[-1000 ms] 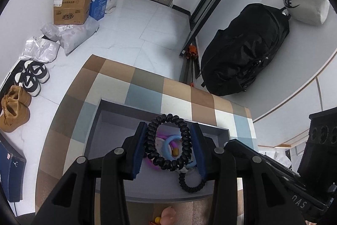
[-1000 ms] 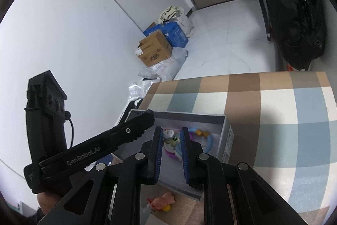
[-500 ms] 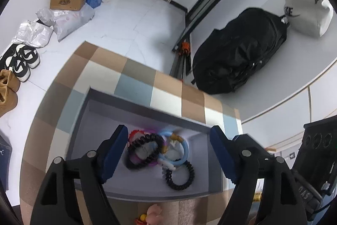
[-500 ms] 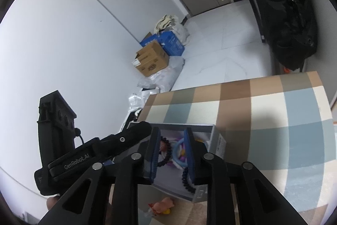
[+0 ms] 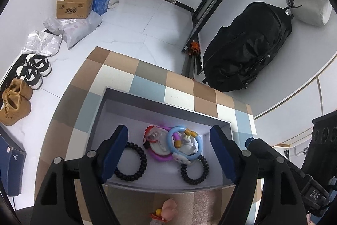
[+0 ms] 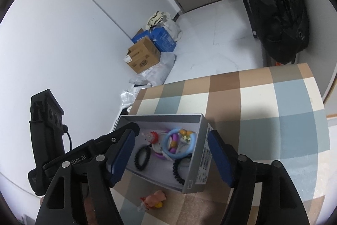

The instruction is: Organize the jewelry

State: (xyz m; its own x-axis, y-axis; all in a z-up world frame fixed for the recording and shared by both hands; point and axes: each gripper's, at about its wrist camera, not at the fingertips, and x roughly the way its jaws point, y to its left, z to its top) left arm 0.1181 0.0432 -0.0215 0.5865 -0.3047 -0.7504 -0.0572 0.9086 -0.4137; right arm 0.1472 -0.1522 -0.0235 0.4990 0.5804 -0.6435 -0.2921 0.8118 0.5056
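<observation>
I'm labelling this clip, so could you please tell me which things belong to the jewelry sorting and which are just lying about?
Job: box, two black coil bands, blue ring, purple ring, pink charm.

Lying about: backpack, cartons, shoes, boots.

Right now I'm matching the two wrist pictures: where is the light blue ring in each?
Left wrist: light blue ring lies in the grey box, centre-right of the pile.
Right wrist: same ring, mid-box by the right wall.
Shared landmark: pink toy before the box.
</observation>
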